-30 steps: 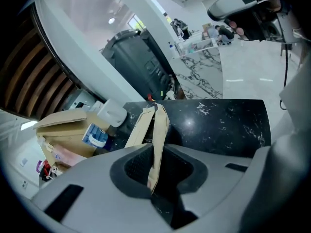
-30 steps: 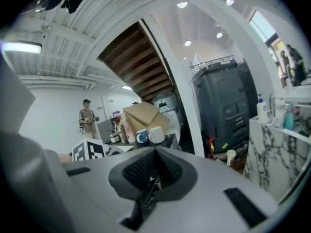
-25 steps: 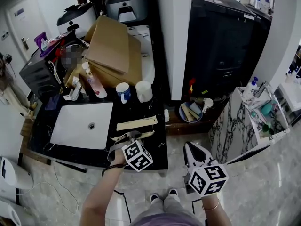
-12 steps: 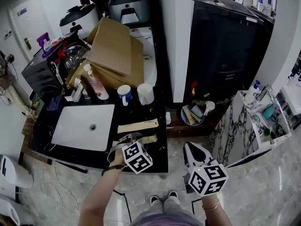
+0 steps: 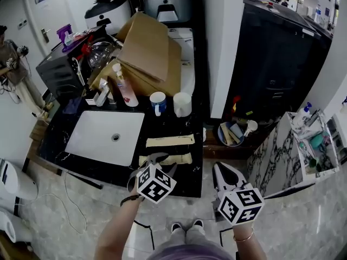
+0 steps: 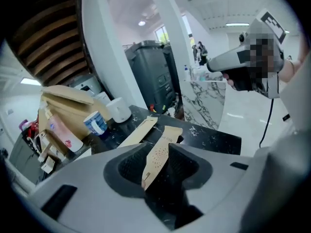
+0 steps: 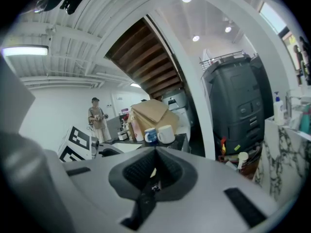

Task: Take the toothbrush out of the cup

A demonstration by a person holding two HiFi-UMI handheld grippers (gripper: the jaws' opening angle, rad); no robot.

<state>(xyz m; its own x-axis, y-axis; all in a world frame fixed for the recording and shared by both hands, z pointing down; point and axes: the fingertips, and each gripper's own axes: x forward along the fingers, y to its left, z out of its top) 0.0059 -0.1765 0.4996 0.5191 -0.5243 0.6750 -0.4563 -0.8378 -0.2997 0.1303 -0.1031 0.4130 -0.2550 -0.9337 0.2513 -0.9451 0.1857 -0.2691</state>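
Apparently, no toothbrush is seen standing in the blue-and-white mug [image 5: 158, 102] or in the white cup [image 5: 182, 104] at the upper middle of the head view. Below them, on the black counter [image 5: 187, 126], an upper packet [image 5: 171, 141] and a lower packet [image 5: 174, 159] of paper are laid (each is judged to hold a wrapped toothbrush, though the content cannot be seen). The lower packet lies with its long axis almost across the frame. Its left end is found between the jaws of the left gripper [image 5: 154, 160], which have just been closing a little but stand apart, not pressed on the paper. The right gripper [image 5: 221, 170], closed and empty, is held at the lower right beyond the counter edge, so the left one is judged the nearer.
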